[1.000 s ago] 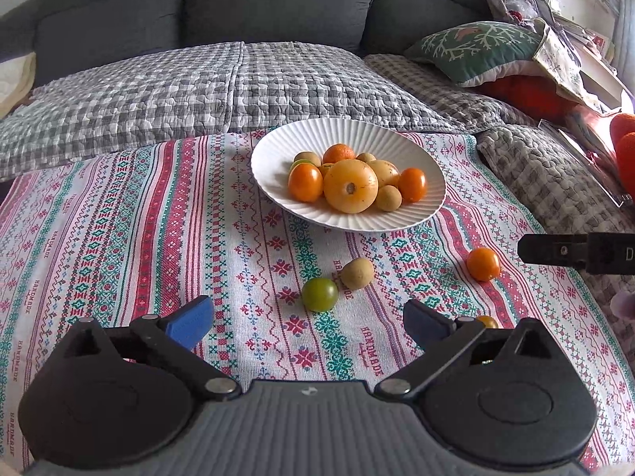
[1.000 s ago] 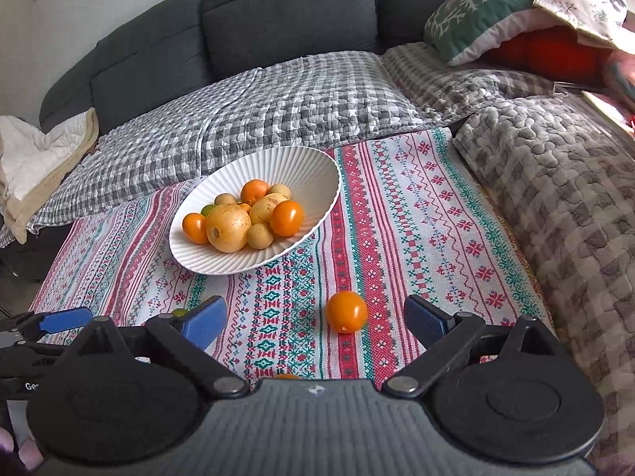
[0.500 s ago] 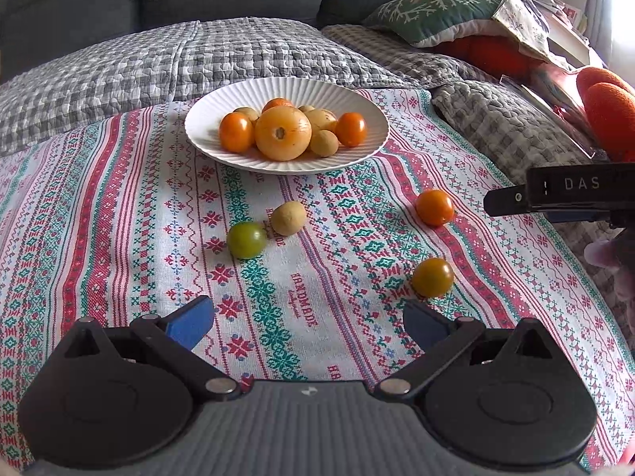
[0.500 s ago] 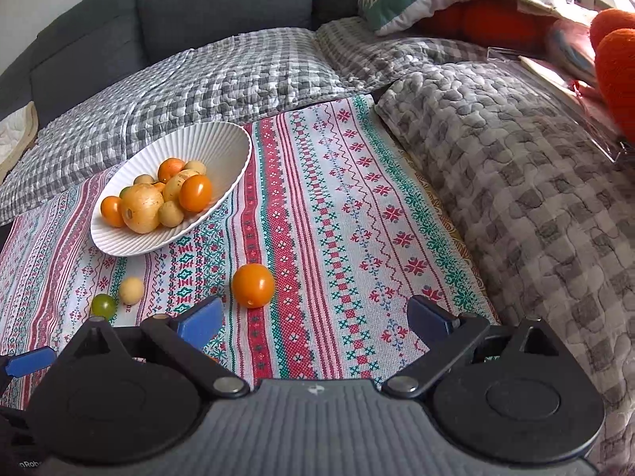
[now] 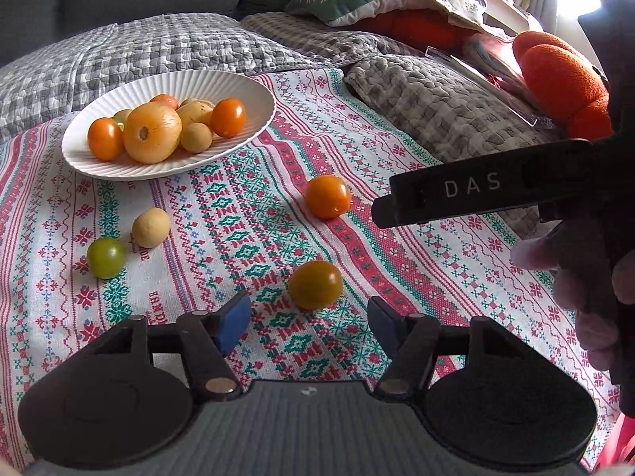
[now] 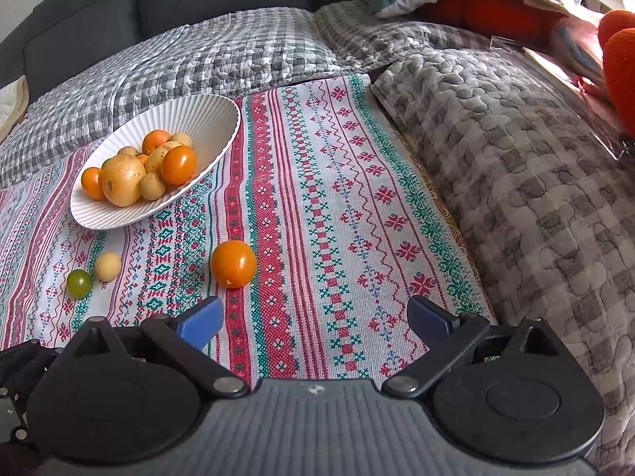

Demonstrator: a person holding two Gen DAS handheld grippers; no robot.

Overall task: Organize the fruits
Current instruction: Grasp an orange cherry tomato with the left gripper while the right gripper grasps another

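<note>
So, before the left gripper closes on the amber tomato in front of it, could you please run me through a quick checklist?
1. Left gripper lined up: ok. The amber tomato sits just ahead of the gap between the blue pads.
2. Jaws wide enough: ok. They have just been closing, with nothing between them yet, but the gap is wider than the tomato.
3. Neighbours clear: ok. The orange tomato, yellow fruit and green tomato lie well apart from it.
4. Right gripper out of the way: ok. It is open and empty, off to the side.
5. Room on the white plate: ok. Its right part is bare.
6. Tomato stable on the cloth: cannot tell.
</note>
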